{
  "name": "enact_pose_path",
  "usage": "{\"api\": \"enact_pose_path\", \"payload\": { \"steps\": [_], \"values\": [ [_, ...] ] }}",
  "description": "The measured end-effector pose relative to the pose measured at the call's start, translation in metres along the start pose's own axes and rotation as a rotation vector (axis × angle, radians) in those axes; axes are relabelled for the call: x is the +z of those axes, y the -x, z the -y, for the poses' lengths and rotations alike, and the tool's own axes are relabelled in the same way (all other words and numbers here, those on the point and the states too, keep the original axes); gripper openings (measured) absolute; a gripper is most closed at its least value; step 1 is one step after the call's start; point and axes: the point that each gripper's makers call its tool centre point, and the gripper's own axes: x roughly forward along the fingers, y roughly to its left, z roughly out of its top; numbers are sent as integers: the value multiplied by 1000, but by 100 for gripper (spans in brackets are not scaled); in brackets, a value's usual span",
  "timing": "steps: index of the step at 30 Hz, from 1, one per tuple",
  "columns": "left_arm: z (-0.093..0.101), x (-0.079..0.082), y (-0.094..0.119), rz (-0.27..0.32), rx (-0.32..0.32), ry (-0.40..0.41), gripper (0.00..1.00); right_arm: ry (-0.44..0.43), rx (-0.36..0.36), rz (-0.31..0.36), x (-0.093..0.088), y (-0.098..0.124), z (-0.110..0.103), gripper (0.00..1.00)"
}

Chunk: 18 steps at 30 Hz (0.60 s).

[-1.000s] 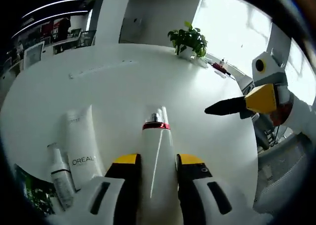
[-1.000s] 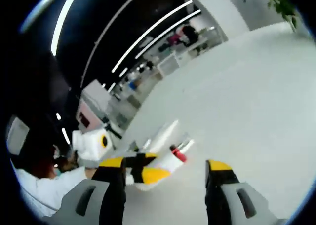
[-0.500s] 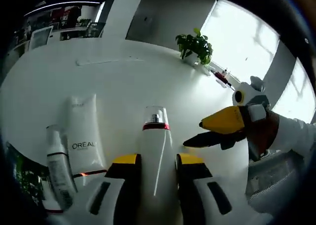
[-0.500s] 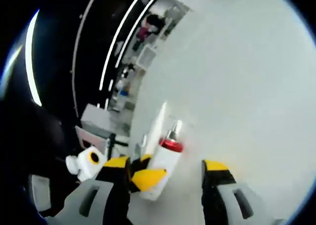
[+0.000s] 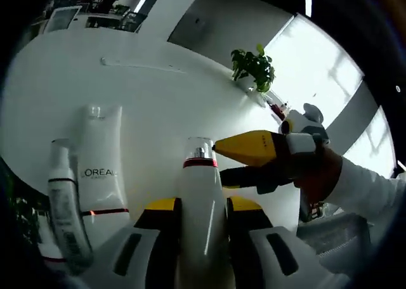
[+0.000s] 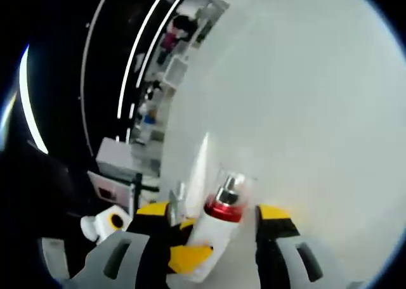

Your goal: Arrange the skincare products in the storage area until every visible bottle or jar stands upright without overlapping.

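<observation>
A white pump bottle (image 5: 200, 194) with a red band and clear cap stands between the yellow-tipped jaws of my left gripper (image 5: 203, 208), which is shut on its body. My right gripper (image 5: 221, 162) reaches in from the right, open, its fingers beside the bottle's cap. In the right gripper view the same bottle (image 6: 217, 229) sits between the wide-apart jaws of my right gripper (image 6: 212, 214), with gaps on both sides. A white L'Oreal tube (image 5: 98, 168) lies flat to the left, and a slim spray bottle (image 5: 60, 203) lies beside it.
The round white table (image 5: 146, 105) stretches ahead, with a potted plant (image 5: 254, 64) and small items at its far edge. A person's white sleeve (image 5: 365, 191) follows the right gripper. The tube (image 6: 198, 159) shows as a pale streak behind the bottle.
My right gripper has closed in from the right until its open fingers flank the bottle's cap. The left gripper keeps hold of the bottle; both views have tilted.
</observation>
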Motion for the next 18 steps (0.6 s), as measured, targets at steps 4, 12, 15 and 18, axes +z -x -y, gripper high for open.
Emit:
{"api": "enact_pose_path", "payload": {
  "steps": [4, 12, 15, 18],
  "values": [
    [9, 4, 1, 19, -8, -38, 24, 25, -21, -3, 2, -6, 0, 52],
    [19, 14, 12, 70, 20, -166, 24, -13, -2, 49, 9, -6, 6, 47],
    [22, 13, 14, 74, 27, -181, 24, -4, 37, 84, 12, -6, 6, 45],
    [25, 9, 12, 63, 22, -197, 24, -9, 51, 102, 13, -6, 8, 40]
  ]
}}
